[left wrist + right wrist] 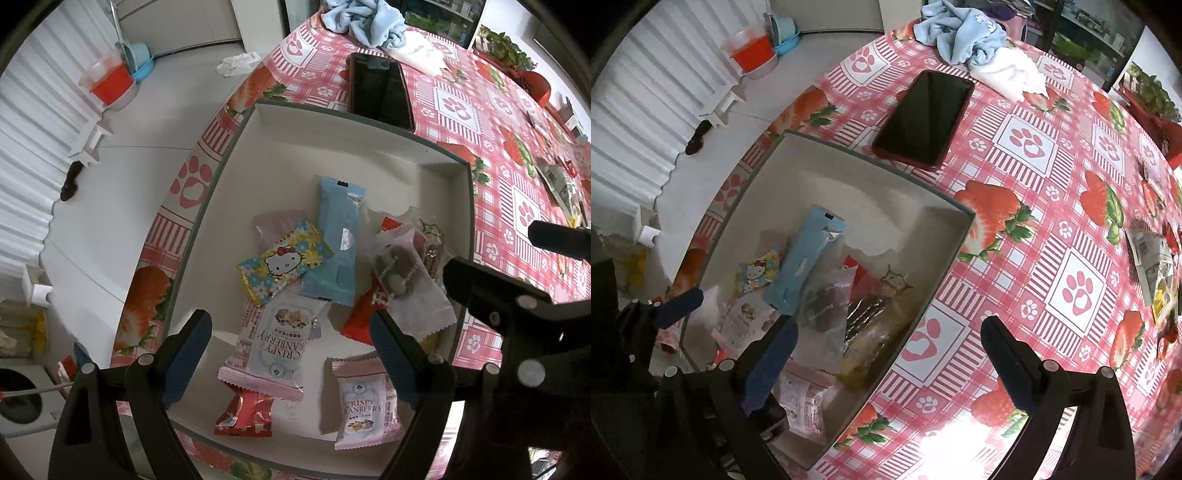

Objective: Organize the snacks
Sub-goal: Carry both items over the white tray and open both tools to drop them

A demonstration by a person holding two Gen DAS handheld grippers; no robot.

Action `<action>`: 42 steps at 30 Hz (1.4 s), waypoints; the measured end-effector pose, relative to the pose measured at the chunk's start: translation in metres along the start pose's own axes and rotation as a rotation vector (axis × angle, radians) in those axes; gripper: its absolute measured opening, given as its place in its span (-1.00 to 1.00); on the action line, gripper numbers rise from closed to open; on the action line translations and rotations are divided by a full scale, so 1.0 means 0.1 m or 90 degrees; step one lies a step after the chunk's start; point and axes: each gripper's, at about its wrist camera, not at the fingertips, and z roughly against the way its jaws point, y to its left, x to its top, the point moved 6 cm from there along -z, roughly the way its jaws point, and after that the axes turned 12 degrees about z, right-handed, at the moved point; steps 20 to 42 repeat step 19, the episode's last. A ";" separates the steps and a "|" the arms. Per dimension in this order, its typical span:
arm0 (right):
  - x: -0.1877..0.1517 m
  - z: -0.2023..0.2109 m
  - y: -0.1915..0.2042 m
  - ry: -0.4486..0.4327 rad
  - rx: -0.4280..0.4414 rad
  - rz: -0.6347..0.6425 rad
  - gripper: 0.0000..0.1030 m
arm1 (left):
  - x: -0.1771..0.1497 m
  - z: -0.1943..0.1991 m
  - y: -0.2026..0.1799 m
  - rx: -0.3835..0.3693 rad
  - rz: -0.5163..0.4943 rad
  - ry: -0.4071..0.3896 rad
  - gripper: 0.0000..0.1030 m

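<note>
Both the left gripper and right gripper gape wide, holding nothing, above the snack box; remaining packets at frame right likely need fetching next.

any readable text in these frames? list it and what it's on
"CRISPY CRANBERRY": upside-down white-and-pink packet in the box.
"CRISPY CRANBERRY": second packet, near corner.
Small print on both packets: too small to read.
Red wrapper: white characters partly hidden, unreadable.
Hello Kitty packet: picture only, no legible words.
</note>
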 end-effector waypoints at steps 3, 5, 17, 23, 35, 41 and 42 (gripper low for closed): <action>0.00 0.02 0.01 -0.002 -0.003 0.006 0.94 | 0.00 0.01 -0.01 -0.002 0.000 0.000 0.74; -0.01 0.02 0.01 -0.002 -0.002 0.006 0.94 | -0.01 0.01 -0.02 -0.003 0.000 0.000 0.74; -0.05 0.06 -0.01 -0.005 -0.001 0.013 0.94 | 0.00 0.01 -0.03 0.007 0.020 -0.017 0.74; -0.06 0.07 -0.01 -0.008 0.001 0.014 0.94 | 0.01 0.02 -0.03 0.009 0.015 -0.024 0.74; -0.06 0.07 -0.01 -0.008 0.001 0.014 0.94 | 0.01 0.02 -0.03 0.009 0.015 -0.024 0.74; -0.06 0.07 -0.01 -0.008 0.001 0.014 0.94 | 0.01 0.02 -0.03 0.009 0.015 -0.024 0.74; -0.06 0.07 -0.01 -0.008 0.001 0.014 0.94 | 0.01 0.02 -0.03 0.009 0.015 -0.024 0.74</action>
